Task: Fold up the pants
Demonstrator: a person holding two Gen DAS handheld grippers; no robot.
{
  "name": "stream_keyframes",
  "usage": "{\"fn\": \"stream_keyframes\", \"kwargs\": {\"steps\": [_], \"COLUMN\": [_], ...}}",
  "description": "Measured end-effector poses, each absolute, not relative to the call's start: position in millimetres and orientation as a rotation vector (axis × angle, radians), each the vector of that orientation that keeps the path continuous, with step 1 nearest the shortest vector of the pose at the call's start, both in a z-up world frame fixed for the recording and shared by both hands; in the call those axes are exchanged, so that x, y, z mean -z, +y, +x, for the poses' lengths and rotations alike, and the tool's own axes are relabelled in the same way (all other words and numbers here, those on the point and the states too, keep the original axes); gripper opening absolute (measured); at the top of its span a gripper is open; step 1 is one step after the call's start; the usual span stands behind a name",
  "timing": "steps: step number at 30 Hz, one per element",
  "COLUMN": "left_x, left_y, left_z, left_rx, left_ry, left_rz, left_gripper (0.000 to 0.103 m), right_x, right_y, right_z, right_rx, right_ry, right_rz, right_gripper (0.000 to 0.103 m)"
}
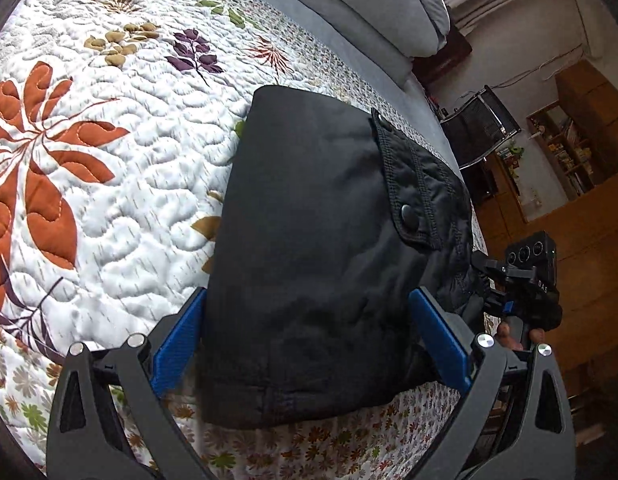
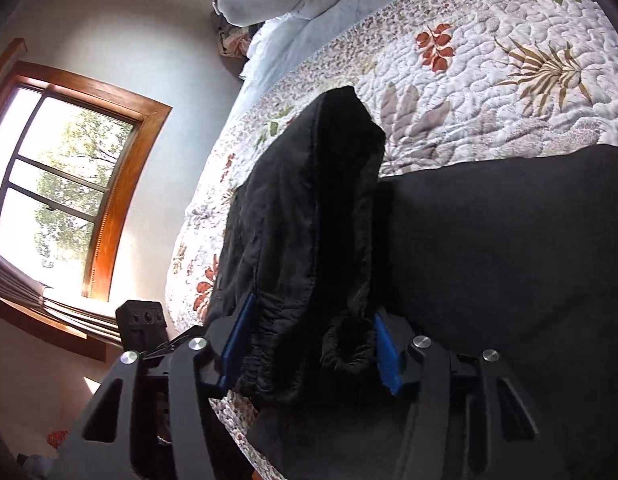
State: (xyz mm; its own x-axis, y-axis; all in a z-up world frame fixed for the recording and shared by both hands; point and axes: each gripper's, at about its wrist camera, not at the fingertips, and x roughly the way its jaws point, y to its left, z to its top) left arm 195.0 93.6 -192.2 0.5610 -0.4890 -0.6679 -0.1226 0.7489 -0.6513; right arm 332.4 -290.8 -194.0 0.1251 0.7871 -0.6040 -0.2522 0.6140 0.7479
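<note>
Black pants (image 1: 309,220) lie folded on a floral quilted bedspread (image 1: 109,140), with a snap-button pocket flap (image 1: 409,200) facing up. My left gripper (image 1: 309,340) straddles the near end of the bundle, its blue pads (image 1: 177,344) on either side, jaws wide. In the right wrist view my right gripper (image 2: 309,344) has a raised fold of the black pants (image 2: 309,220) between its blue pads (image 2: 237,340), at the elastic waistband edge. The rest of the pants (image 2: 509,260) spreads to the right. The right gripper's body (image 1: 529,280) shows in the left view.
Grey pillows (image 1: 369,8) lie at the head of the bed. The bed edge runs beside the pants; beyond it are a wooden floor, a black chair (image 1: 481,128) and shelves (image 1: 569,148). A wood-framed window (image 2: 65,188) is on the other side.
</note>
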Motion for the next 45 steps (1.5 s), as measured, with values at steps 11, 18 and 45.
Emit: {"fn": "stream_keyframes", "kwargs": {"steps": [11,18,45], "left_x": [191,184,146], "left_y": [81,75,-5], "left_z": [200,203,224], "left_rx": [0.212,0.215,0.258], "left_ry": [1.012,1.012,1.006], "left_rz": [-0.637,-0.583,-0.336], "left_gripper": [0.098,0.099,0.099], "right_x": [196,167,147], "right_y": [-260,-279,-421], "right_z": [336,314,282], "right_rx": [-0.855,-0.898,-0.723], "right_ry": [1.204,1.108,1.035], "right_rz": [0.455,0.469,0.643], "right_gripper": [0.04,0.026,0.025]}}
